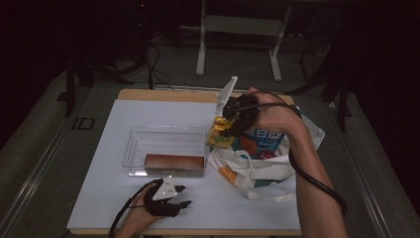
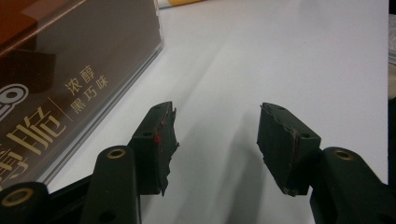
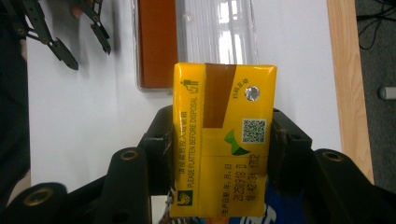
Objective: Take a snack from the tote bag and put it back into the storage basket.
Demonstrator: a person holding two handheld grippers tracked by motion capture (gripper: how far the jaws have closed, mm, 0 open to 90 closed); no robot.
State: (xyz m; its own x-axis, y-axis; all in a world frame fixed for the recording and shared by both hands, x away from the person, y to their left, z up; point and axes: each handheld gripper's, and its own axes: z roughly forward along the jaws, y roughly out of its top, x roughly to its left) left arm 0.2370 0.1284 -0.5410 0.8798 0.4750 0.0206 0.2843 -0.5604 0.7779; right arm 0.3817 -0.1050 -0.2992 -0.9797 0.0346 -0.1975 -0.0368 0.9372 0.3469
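Right gripper (image 1: 225,130) has the yellow drink carton (image 3: 223,140) pinched squarely between its two black pads, one pad flat on each long side. Seen from the right gripper view, the carton's long axis runs straight out along the jaws, its top end poking well past the fingertips toward the clear plastic bin (image 1: 133,144). From above, the carton (image 1: 221,133) hangs in the air just over the bin's right-hand edge, right beside the printed shopping bag (image 1: 262,163) that sprawls across the right side of the white table (image 1: 99,198).

Everything now turns on that one relation: the bin lies ahead of and below the carton, off to the left in the high view. Inside it, a brown box (image 1: 174,162) already lies along the near wall, long side parallel to that wall, so the open floor is the far strip behind it. My read is that the carton wants to go down into that strip without clipping the rim.

Left gripper (image 1: 178,197) sits low at the near table edge, just in front of the bin, fingers spread wide with nothing between them. Its own view shows the brown box (image 2: 70,70) close on its left behind the bin's clear wall. It is nearer the bin, but the right hand carries the load.
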